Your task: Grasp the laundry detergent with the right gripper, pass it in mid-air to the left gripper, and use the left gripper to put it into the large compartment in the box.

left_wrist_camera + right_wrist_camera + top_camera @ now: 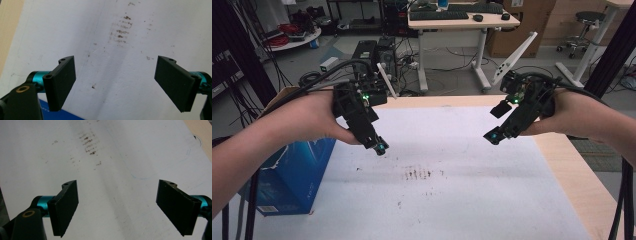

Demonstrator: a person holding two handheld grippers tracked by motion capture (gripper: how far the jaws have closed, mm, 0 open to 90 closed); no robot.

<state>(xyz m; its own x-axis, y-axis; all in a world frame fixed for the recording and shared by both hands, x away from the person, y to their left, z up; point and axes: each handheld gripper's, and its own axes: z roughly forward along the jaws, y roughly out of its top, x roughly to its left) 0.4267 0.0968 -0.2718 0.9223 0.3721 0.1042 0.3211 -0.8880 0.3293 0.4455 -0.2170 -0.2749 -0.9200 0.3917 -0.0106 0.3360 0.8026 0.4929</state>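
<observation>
Blue box (292, 175) is standing at the bench's near left edge; left gripper (380, 147) and right gripper (493, 137) are hovering, jaws released (nothing between them), over the white sheet (452, 200) and its brown smudges (417, 173).

Right gripper (117, 207) jaws stand wide over the stained white sheet (140, 152).

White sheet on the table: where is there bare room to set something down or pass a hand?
The white sheet is bare between the left gripper and the right gripper, apart from brown smudges, and on toward the near edge. The blue box crowds the sheet's left edge.
</observation>
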